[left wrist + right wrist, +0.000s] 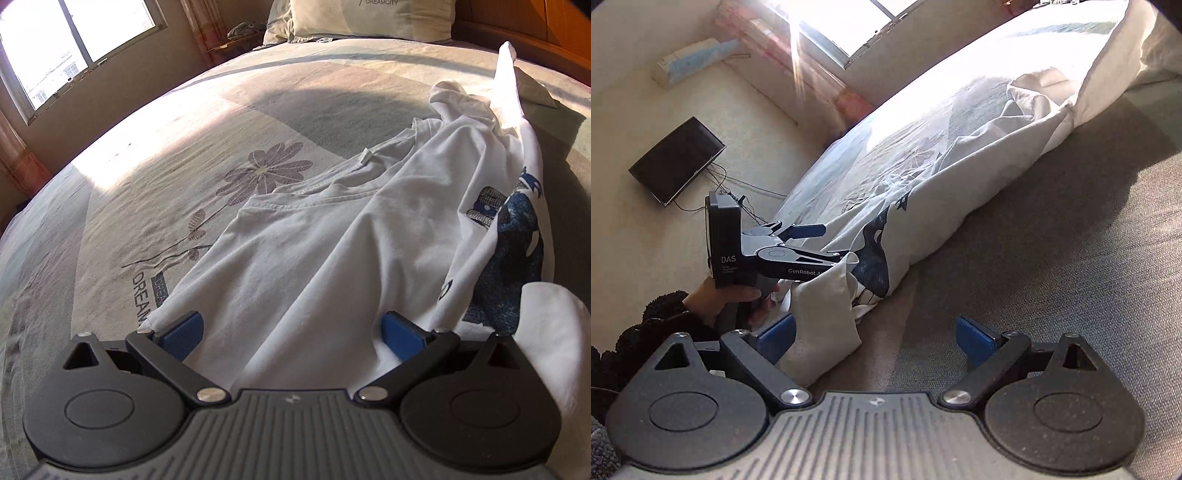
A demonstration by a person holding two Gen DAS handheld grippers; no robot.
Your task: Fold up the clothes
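Observation:
A white T-shirt with a dark blue print lies crumpled along the bed. Its collar faces left and its far end rises into a creased point. My left gripper is open, its blue pads wide apart, with the shirt's near hem draped between them. A fold of white cloth hangs over its right side. In the right wrist view the left gripper sits at the shirt's printed end. My right gripper is open just above the sheet, and a corner of the shirt rests beside its left finger.
A person's hand in a black fuzzy sleeve holds the left gripper. Pillows and a wooden headboard lie at the bed's far end. A bright window is at left. A dark screen hangs on the wall.

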